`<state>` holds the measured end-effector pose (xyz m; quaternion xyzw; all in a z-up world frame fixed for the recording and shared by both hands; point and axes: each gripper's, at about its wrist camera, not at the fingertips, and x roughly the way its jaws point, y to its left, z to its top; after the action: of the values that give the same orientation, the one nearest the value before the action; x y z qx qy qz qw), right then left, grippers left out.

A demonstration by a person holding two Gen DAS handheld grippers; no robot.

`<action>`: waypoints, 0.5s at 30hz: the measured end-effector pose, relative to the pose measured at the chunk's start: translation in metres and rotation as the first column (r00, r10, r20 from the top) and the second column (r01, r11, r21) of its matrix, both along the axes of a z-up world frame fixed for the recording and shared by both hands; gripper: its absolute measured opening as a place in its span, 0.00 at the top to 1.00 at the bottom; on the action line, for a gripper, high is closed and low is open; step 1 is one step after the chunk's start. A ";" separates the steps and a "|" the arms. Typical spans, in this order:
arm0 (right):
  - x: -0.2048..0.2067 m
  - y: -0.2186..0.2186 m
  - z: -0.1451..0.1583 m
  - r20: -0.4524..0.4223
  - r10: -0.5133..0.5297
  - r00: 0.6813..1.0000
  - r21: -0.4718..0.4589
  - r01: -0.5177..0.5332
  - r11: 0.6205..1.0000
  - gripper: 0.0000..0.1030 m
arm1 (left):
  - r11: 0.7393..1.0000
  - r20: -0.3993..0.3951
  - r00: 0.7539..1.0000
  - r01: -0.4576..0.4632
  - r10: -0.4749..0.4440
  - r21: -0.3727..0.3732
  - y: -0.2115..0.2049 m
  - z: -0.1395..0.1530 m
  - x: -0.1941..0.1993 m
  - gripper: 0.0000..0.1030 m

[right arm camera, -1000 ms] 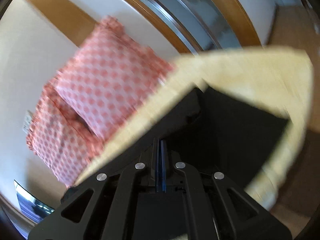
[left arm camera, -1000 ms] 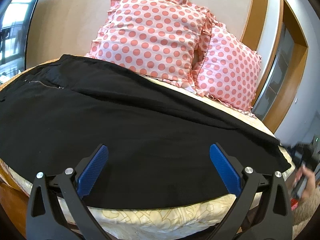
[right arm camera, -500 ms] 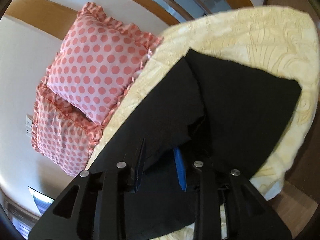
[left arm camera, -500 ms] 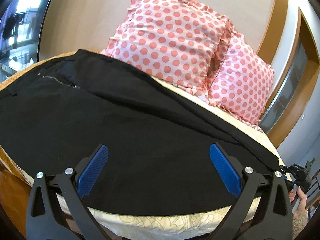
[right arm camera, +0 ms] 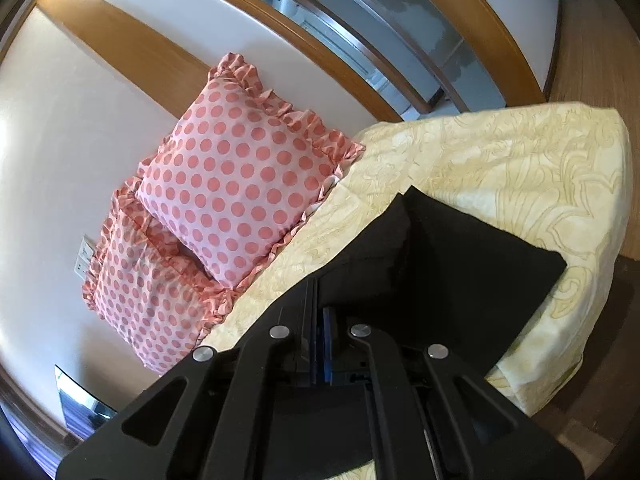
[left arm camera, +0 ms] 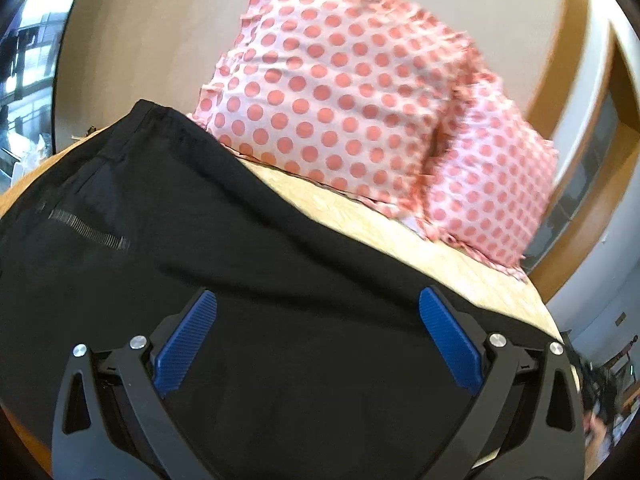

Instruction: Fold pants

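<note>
Black pants (left arm camera: 248, 280) lie spread flat over the cream patterned bedspread (right arm camera: 520, 184), which serves as the landmark for everything else. One end of the pants, with a short zip (left arm camera: 86, 232) showing, sits at the bedspread's left end in the left wrist view; the leg cuffs (right arm camera: 492, 264) stop short of its far corner in the right wrist view, leaving a bare cream strip around them on two sides. Beyond that corner the bedspread drops off toward a wooden floor (right arm camera: 592, 48).

Along the bedspread's wall side two pink pillows with red dots stand against the wall: the nearer pillow (right arm camera: 240, 184) and the farther pillow (right arm camera: 152, 292) overlap each other, and a bare band of cream cloth separates them from the pants' long edge. A white wall socket (right arm camera: 84, 258) sits on the wall beside the farther pillow.

The left gripper (left arm camera: 316, 336) hangs over the middle of the pants with its blue pads (left arm camera: 186, 344) spread wide, holding nothing. The right gripper (right arm camera: 320, 344) has its fingers pressed together; black cloth lies right at the tips, near the cuff end, but whether fabric is actually pinched between them cannot be told.
</note>
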<state>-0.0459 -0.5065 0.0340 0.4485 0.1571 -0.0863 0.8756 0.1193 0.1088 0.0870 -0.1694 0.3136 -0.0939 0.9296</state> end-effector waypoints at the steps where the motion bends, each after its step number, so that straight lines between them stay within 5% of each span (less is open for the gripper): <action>1: 0.001 0.000 0.000 0.000 -0.002 1.000 0.003 0.002 1.000 0.98 | 1.000 -0.047 0.999 -0.006 0.006 0.006 0.002 0.002 0.028 0.02; 3: 0.002 0.000 -0.002 0.000 -0.003 1.000 0.007 0.003 1.000 0.98 | 0.999 -0.123 0.992 -0.036 0.037 0.016 0.007 0.000 0.070 0.14; 6: 0.003 -0.003 -0.005 -0.003 0.005 1.000 0.022 -0.005 1.000 0.98 | 0.994 -0.249 0.963 -0.103 0.107 0.030 0.014 -0.012 0.134 0.17; 9: 0.002 -0.003 -0.008 -0.007 0.011 1.000 0.035 -0.011 0.999 0.98 | 0.979 -0.337 0.923 -0.147 0.188 0.144 0.012 -0.029 0.188 0.21; 11: 0.002 -0.003 -0.008 -0.011 0.013 1.000 0.027 -0.013 1.000 0.98 | 0.971 -0.403 0.887 -0.174 0.227 0.165 0.018 -0.043 0.220 0.37; 13: 0.004 -0.003 -0.008 -0.010 0.019 1.000 0.018 -0.019 1.000 0.98 | 0.966 -0.451 0.854 -0.232 0.258 0.113 0.036 -0.052 0.231 0.86; 15: 0.006 -0.003 -0.006 -0.006 0.025 1.000 0.006 -0.025 1.000 0.98 | 0.951 -0.440 0.855 -0.308 0.274 -0.007 0.060 -0.050 0.219 0.92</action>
<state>-0.0401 -0.5098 0.0276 0.4490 0.1657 -0.0762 0.8747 0.3381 0.1685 0.0366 -0.2672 0.4795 0.0760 0.8324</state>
